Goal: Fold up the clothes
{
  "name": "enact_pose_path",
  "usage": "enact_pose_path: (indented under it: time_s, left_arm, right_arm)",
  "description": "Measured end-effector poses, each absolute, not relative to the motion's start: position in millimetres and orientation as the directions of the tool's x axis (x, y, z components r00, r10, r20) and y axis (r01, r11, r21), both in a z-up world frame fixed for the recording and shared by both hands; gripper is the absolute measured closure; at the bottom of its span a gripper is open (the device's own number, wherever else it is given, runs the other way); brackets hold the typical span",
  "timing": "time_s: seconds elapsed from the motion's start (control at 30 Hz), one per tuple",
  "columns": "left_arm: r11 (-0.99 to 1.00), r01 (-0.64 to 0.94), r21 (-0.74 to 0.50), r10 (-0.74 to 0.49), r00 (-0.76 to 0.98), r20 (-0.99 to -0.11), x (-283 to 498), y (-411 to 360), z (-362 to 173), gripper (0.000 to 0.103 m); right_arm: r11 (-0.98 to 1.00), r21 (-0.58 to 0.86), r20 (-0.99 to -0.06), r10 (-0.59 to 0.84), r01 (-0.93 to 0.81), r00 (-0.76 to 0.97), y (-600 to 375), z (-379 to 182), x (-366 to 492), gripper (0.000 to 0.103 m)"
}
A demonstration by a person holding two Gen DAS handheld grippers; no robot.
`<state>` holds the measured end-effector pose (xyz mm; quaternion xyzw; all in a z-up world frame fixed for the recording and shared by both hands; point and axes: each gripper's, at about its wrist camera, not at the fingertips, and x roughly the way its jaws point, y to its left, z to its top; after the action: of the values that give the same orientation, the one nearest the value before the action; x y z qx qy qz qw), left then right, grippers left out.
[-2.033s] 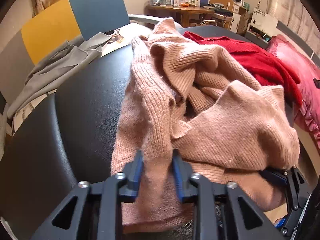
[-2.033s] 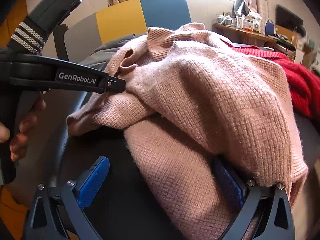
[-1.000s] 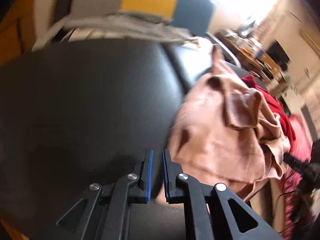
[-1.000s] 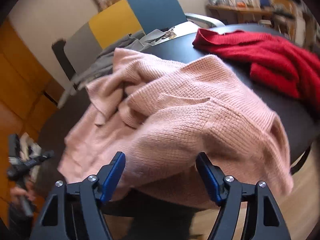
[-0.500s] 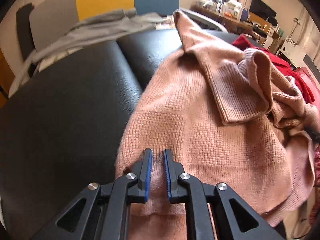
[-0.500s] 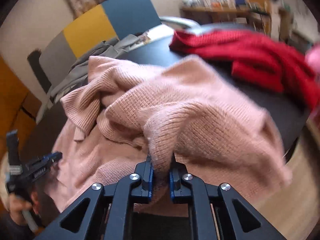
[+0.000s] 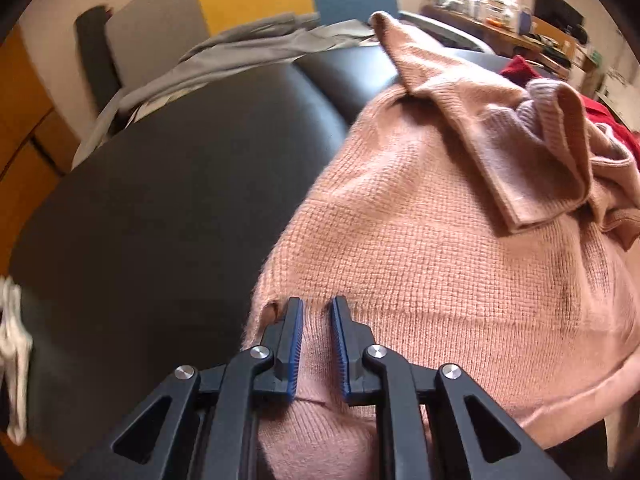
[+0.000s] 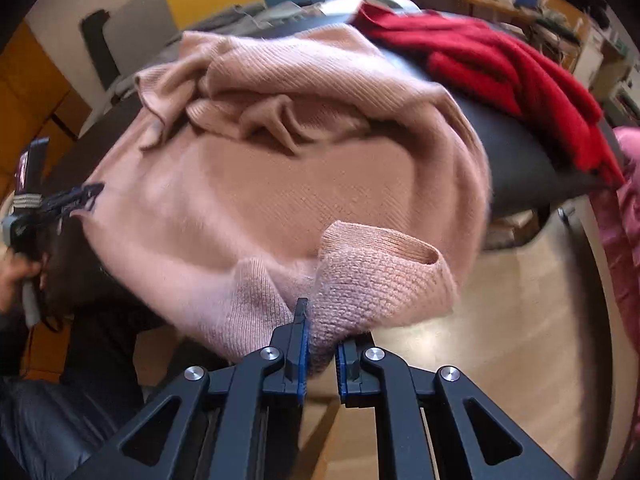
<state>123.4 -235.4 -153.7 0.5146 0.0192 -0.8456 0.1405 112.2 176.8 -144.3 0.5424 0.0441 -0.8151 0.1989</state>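
A pink knit sweater lies crumpled on a black padded table, its near hem hanging over the front edge. My left gripper is shut on the sweater's near left hem corner, knit pinched between the blue pads. In the right wrist view the same sweater spreads across the table, and my right gripper is shut on a bunched ribbed edge at its near right side. The left gripper also shows at the sweater's left edge, held by a hand.
A red sweater lies on the table's far right. A grey garment drapes over a grey, yellow and blue chair back behind the table. Pink fabric hangs at the right. Wooden floor lies below the table edge. A cluttered desk stands far back.
My left gripper swung away, came back and closed on the sweater's near hem. My right gripper went from wide open to shut on the sweater's edge and pulled it toward me.
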Motion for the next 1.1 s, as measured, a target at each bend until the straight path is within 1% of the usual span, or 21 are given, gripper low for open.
enact_pose_path:
  time_s: [0.03, 0.1, 0.13, 0.2, 0.23, 0.27, 0.3, 0.33, 0.37, 0.43, 0.47, 0.53, 0.57, 0.6, 0.63, 0.67, 0.77, 0.9, 1.0, 1.07, 1.1]
  left_arm:
    - [-0.954, 0.276, 0.115, -0.227, -0.419, -0.879, 129, -241, -154, 0.087]
    - [-0.939, 0.335, 0.084, -0.224, -0.405, -0.887, 144, -258, -154, 0.087]
    - [-0.929, 0.364, 0.068, -0.221, -0.398, -0.89, 152, -267, -153, 0.087]
    - [-0.909, 0.417, 0.018, -0.201, -0.401, -0.894, 167, -284, -151, 0.088]
    - [-0.902, 0.432, 0.002, -0.197, -0.407, -0.892, 173, -290, -149, 0.088]
    - [-0.894, 0.447, -0.013, -0.193, -0.413, -0.89, 178, -296, -148, 0.088]
    - [-0.887, 0.461, -0.029, -0.189, -0.42, -0.888, 184, -301, -146, 0.088]
    - [-0.884, 0.466, -0.048, -0.182, -0.436, -0.881, 188, -304, -142, 0.088]
    - [-0.881, 0.469, -0.066, -0.176, -0.453, -0.874, 191, -306, -139, 0.088]
    - [-0.878, 0.472, -0.083, -0.184, -0.491, -0.852, 196, -306, -128, 0.088]
    - [-0.884, 0.46, -0.088, -0.179, -0.505, -0.844, 191, -304, -123, 0.088]
    - [-0.895, 0.435, -0.098, -0.168, -0.533, -0.829, 181, -301, -114, 0.087]
    - [-0.899, 0.428, -0.099, -0.161, -0.53, -0.833, 176, -297, -117, 0.087]
    - [-0.902, 0.42, -0.1, -0.153, -0.528, -0.836, 171, -293, -119, 0.087]
    - [-0.905, 0.412, -0.101, -0.146, -0.525, -0.839, 167, -290, -121, 0.087]
    - [-0.909, 0.404, -0.102, -0.138, -0.522, -0.842, 162, -286, -123, 0.087]
    - [-0.924, 0.374, -0.079, -0.128, -0.497, -0.858, 154, -274, -129, 0.087]
    - [-0.917, 0.381, -0.119, -0.092, -0.492, -0.866, 167, -278, -141, 0.087]
    - [-0.919, 0.373, -0.127, -0.082, -0.497, -0.864, 171, -280, -143, 0.087]
    - [-0.921, 0.369, -0.127, -0.081, -0.5, -0.862, 171, -280, -144, 0.087]
    - [-0.922, 0.367, -0.126, -0.082, -0.501, -0.862, 171, -281, -144, 0.087]
  right_arm:
    - [-0.906, 0.136, -0.894, -0.287, 0.4, -0.345, 166, -143, 111, 0.092]
    - [-0.861, 0.11, -0.902, -0.296, 0.496, -0.314, 135, -145, 102, 0.091]
    - [-0.842, 0.12, -0.914, -0.3, 0.526, -0.273, 128, -147, 97, 0.091]
    - [-0.81, 0.141, -0.936, -0.296, 0.569, -0.19, 122, -149, 89, 0.086]
    - [-0.798, 0.151, -0.946, -0.288, 0.583, -0.149, 122, -149, 86, 0.08]
    - [-0.787, 0.151, -0.953, -0.277, 0.599, -0.124, 125, -145, 84, 0.071]
    - [-0.778, 0.132, -0.957, -0.261, 0.615, -0.124, 128, -138, 84, 0.068]
    - [-0.772, 0.097, -0.961, -0.238, 0.628, -0.144, 133, -129, 85, 0.066]
    - [-0.773, 0.046, -0.961, -0.206, 0.633, -0.183, 139, -114, 85, 0.066]
    - [-0.795, -0.022, -0.941, -0.189, 0.607, -0.281, 149, -85, 82, 0.066]
    - [-0.81, -0.034, -0.915, -0.21, 0.586, -0.345, 150, -66, 77, 0.066]
    - [-0.8, -0.01, -0.865, -0.294, 0.6, -0.407, 138, -42, 75, 0.064]
    - [-0.777, -0.021, -0.829, -0.338, 0.629, -0.446, 121, -34, 74, 0.055]
    - [-0.754, -0.062, -0.79, -0.364, 0.654, -0.494, 99, -31, 75, 0.047]
    - [-0.717, -0.123, -0.763, -0.374, 0.687, -0.528, 76, -38, 78, 0.031]
    - [-0.676, -0.187, -0.734, -0.386, 0.713, -0.558, 53, -44, 80, 0.02]
    - [-0.492, -0.458, -0.677, -0.346, 0.74, -0.649, -17, -78, 83, 0.02]
    - [-0.346, -0.589, -0.648, -0.338, 0.731, -0.682, -59, -106, 67, 0.02]
    - [-0.229, -0.672, -0.624, -0.338, 0.704, -0.705, -90, -127, 54, 0.019]
    - [-0.188, -0.677, -0.637, -0.334, 0.712, -0.694, -102, -133, 44, 0.019]
    - [-0.169, -0.656, -0.662, -0.34, 0.736, -0.668, -104, -135, 39, 0.019]
